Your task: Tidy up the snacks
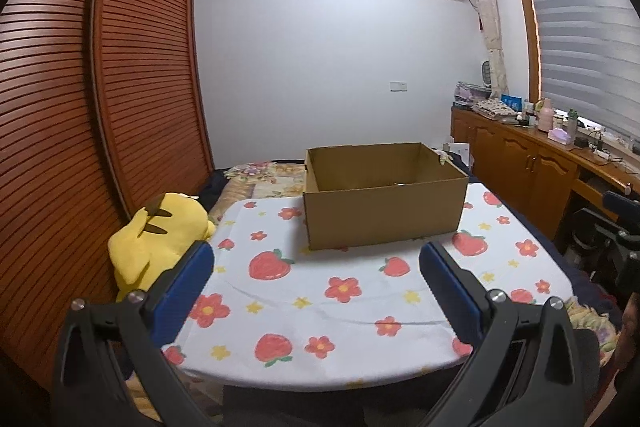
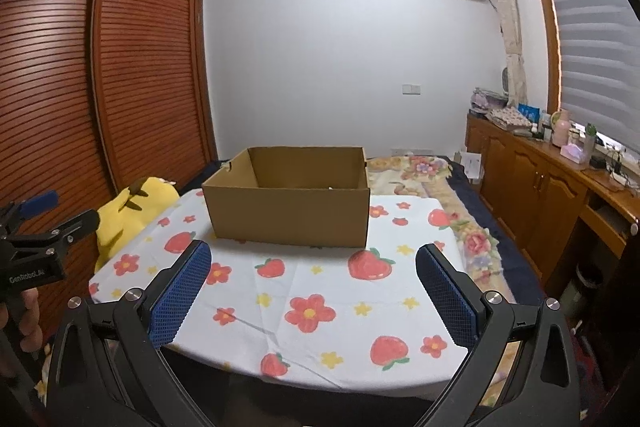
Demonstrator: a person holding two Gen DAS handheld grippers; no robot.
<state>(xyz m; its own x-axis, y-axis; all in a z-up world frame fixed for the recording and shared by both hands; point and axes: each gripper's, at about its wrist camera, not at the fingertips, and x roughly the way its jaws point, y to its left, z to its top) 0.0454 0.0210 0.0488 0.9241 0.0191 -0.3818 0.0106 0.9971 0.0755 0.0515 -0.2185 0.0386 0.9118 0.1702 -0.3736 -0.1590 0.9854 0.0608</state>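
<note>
Dark louvred wardrobe (image 1: 100,107) filling the left wall; beneath the blinds on the right, a long wooden sideboard (image 1: 528,163) crowded with bottles and small clutter, well apart from the work.

In the middle, a low table under a white cloth (image 1: 320,291) printed with strawberries and red flowers, set over a bed with a floral quilt, probably to give a flat, firm surface where the bedding would not.

Toward the far edge of that cloth, an open cardboard box (image 1: 380,219), flaps off or folded away, mouth up. Likely parked there as the collecting bin, leaving the near half of the cloth bare for sorting. Inside, mostly shadowed floor; only a small pale scrap near the back wall, too small to identify.

Beside the table's left edge, a yellow plush toy (image 1: 156,243) slumped on the bed, touching or nearly touching the cloth; not part of the job.

Lowest in each view, the tools. Left gripper (image 1: 316,267) spread wide, blue pads far apart, nothing between them, aimed at the box. Right gripper (image 2: 314,265) likewise wide apart and empty, squared to the box.

No snacks visible in either view, neither on the cloth nor plainly in the box, so their whereabouts cannot be told. Judging from that: sorting not yet begun, or snacks lying out of frame.
</note>
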